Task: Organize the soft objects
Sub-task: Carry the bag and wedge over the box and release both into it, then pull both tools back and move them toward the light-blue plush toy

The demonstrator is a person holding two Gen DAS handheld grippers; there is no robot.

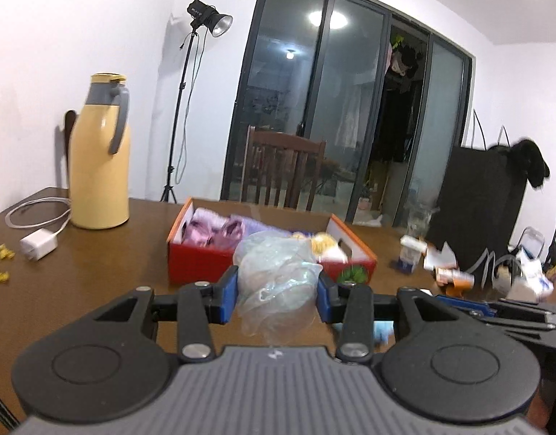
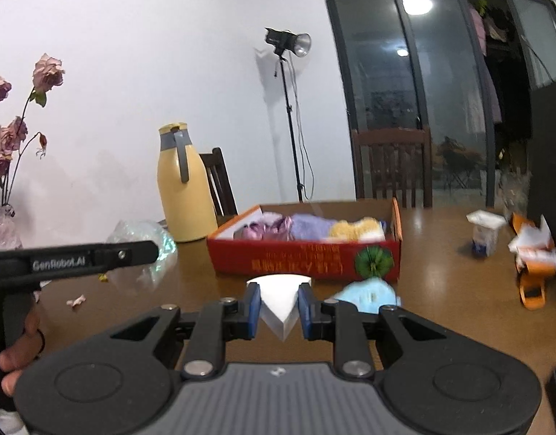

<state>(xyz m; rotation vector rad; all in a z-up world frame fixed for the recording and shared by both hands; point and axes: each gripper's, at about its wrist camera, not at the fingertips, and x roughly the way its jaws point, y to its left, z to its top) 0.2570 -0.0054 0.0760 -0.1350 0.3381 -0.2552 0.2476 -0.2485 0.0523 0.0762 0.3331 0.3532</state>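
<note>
**Both grippers loaded beside the red box**

The left gripper (image 1: 278,291) is closed around a crumpled clear plastic bag (image 1: 276,275). The bag is translucent, with a faint bluish-green sheen, and it bulges well above and below the blue finger pads (image 1: 229,291), which press into its sides. It hangs above the brown table (image 1: 115,272), in front of the red box (image 1: 202,262). From the right wrist view the same bag (image 2: 147,244) shows at the tip of the left gripper (image 2: 153,250), off the left end of the box.

The right gripper (image 2: 278,306) has its jaws narrowed on a white folded piece (image 2: 279,299), wedge-shaped, with a flat top and a point hanging down between the fingers. Whether it is cloth or paper cannot be told.

The red box (image 2: 303,259) is open-topped, with an orange rim and a green mark on its front. Inside it lie soft items in a row: a shiny pink-purple bundle (image 2: 265,230), a lilac fuzzy one (image 2: 308,226) and a yellow fluffy one (image 2: 357,228), touching each other. A light blue item (image 2: 368,293) lies on the table just in front of the box, near the right gripper.

A yellow thermos jug (image 2: 182,185) stands upright left of the box.
</note>
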